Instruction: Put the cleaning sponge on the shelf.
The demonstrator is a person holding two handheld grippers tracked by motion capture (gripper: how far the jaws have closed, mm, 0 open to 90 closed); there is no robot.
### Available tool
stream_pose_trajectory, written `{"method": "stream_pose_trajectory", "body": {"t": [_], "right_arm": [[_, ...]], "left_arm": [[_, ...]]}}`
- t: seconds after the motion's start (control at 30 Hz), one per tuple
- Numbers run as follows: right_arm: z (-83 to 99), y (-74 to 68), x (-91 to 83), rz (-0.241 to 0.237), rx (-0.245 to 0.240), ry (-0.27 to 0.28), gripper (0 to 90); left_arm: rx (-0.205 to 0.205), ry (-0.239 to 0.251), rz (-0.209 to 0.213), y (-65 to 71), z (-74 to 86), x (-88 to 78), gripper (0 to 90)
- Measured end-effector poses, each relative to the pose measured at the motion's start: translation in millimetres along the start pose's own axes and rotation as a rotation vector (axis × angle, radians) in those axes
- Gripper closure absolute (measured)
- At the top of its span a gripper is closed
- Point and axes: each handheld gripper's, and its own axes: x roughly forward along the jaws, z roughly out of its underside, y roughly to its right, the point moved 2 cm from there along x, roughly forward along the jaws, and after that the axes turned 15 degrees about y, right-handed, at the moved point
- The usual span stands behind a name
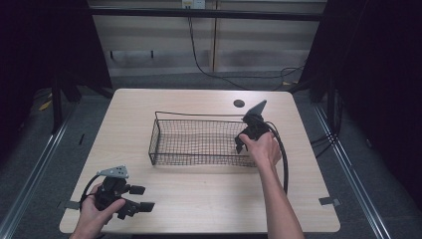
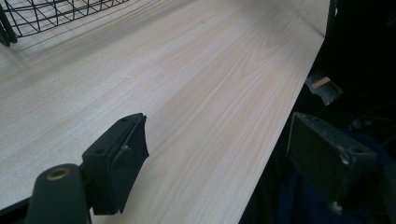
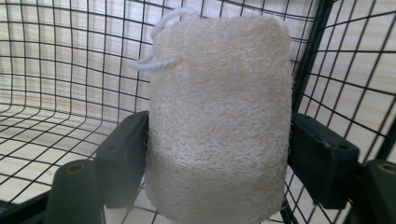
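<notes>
High view looks down; both claw views (close, low) share its basket [image 1: 199, 142].

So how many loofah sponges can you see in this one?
1. The loofah sponge sits between the jaws of the right gripper, inside the wire basket at its right end. In the high view the hand covers that spot, so another could hide there.

Wire basket [image 1: 199, 142] on wooden table [image 1: 199, 199]
</notes>
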Motion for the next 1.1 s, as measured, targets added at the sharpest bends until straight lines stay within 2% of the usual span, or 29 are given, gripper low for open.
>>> {"method": "stream_pose_trajectory", "body": {"t": [0.2,0.47,0.53,0.8,0.83,1.1], "right_arm": [[3.4,-1.5,2.9,0.001,0.006,0.003,25.2],[5.7,-4.5,6.8,0.036,0.007,0.002,25.0],[5.9,-5.0,8.1,0.030,0.016,0.003,25.0],[5.7,-8.9,13.3,0.053,-0.006,-0.010,24.6],[5.5,-9.4,13.3,0.059,-0.030,-0.002,24.4],[5.9,-8.6,12.3,0.053,-0.024,0.000,23.7]], "left_arm": [[0.001,-0.002,0.000,0.4,0.0,0.3,19.7],[0.001,0.003,0.001,0.5,-0.3,0.0,19.7],[0.000,0.002,0.002,0.5,-0.3,-0.3,19.7],[0.003,0.002,0.000,0.6,-0.4,-0.5,19.7],[0.001,0.005,-0.001,0.8,-0.4,-0.5,19.7],[0.002,0.003,-0.001,0.6,-0.5,-0.5,19.7]]}}
